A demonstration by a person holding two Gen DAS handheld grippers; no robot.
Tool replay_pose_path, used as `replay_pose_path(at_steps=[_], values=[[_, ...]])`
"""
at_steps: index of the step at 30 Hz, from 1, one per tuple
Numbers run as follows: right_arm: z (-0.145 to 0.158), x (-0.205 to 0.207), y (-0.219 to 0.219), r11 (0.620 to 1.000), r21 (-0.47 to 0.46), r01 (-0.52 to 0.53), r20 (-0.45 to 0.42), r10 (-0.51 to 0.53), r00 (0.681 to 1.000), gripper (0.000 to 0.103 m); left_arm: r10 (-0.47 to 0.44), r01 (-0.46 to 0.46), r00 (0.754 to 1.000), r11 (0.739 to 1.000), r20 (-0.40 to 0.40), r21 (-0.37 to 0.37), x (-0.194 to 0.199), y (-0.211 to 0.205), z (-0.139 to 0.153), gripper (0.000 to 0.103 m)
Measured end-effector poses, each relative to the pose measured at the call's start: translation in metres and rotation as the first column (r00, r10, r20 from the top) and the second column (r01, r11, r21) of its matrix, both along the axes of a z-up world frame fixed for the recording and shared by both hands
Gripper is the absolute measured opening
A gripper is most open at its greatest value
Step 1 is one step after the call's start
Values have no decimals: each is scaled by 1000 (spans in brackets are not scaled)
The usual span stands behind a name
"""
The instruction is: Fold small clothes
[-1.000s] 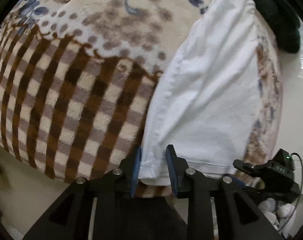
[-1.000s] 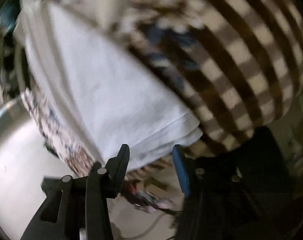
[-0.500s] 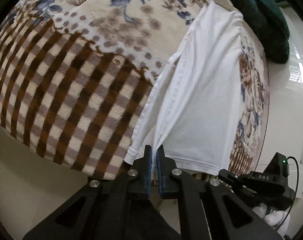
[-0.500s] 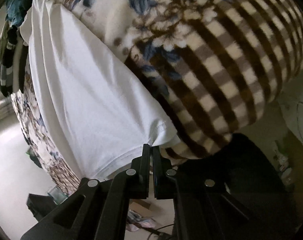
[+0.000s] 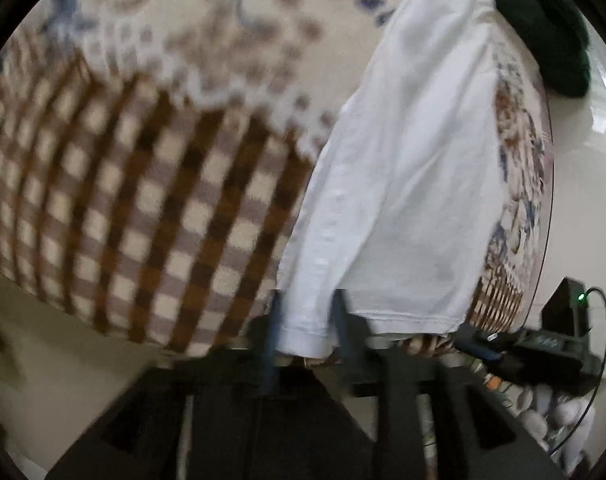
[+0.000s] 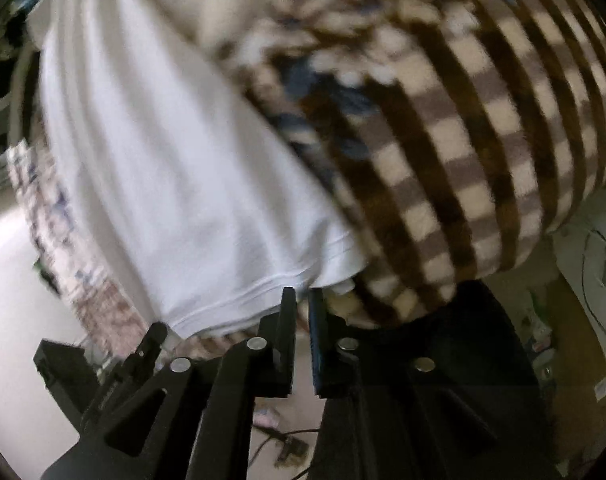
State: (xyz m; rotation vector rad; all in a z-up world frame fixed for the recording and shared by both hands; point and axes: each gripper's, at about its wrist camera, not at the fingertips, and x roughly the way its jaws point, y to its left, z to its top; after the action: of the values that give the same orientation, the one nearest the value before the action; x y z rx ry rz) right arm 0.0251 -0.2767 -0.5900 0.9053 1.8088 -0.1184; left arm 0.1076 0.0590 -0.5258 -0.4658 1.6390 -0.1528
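A white garment point(image 5: 415, 184) lies folded lengthwise on a checked and floral blanket point(image 5: 143, 200). In the left wrist view my left gripper point(image 5: 307, 320) is open, its jaws standing either side of the garment's near hem corner, which hangs loose between them. In the right wrist view the same white garment point(image 6: 163, 184) runs up and left, and my right gripper point(image 6: 301, 300) sits at its near hem edge with the jaws a narrow gap apart and nothing clearly held between them. Both views are blurred.
A dark green cloth point(image 5: 543, 28) lies at the far right end of the blanket. The other gripper's black body point(image 5: 543, 344) shows at the lower right of the left wrist view. Pale floor point(image 6: 7, 320) surrounds the blanket edge point(image 6: 503, 240).
Half a second ago both grippers were shut on the garment's near hem corners. Now the left jaws have opened wide and the right jaws have parted slightly; the hem has dropped back onto the blanket.
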Motion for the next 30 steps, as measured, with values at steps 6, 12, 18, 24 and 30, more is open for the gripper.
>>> replay_pose_path(at_steps=[6, 12, 18, 24, 30], values=[[26, 15, -25, 995, -95, -28, 98, 37, 994, 50, -23, 24, 999, 1000, 39, -4, 19, -4, -13, 55], [-15, 13, -33, 1000, -21, 15, 54, -13, 998, 43, -33, 33, 999, 999, -10, 16, -1, -27, -51, 2], [-14, 6, -18, 992, -111, -66, 39, 71, 997, 2, -15, 16, 1000, 1000, -21, 23, -6, -23, -46, 2], [-21, 29, -10, 997, -14, -80, -23, 80, 997, 21, -66, 68, 995, 997, -76, 21, 22, -5, -25, 12], [52, 79, -37, 998, -31, -48, 143, 52, 988, 54, -46, 48, 985, 999, 166, -10, 105, 1, 51, 46]])
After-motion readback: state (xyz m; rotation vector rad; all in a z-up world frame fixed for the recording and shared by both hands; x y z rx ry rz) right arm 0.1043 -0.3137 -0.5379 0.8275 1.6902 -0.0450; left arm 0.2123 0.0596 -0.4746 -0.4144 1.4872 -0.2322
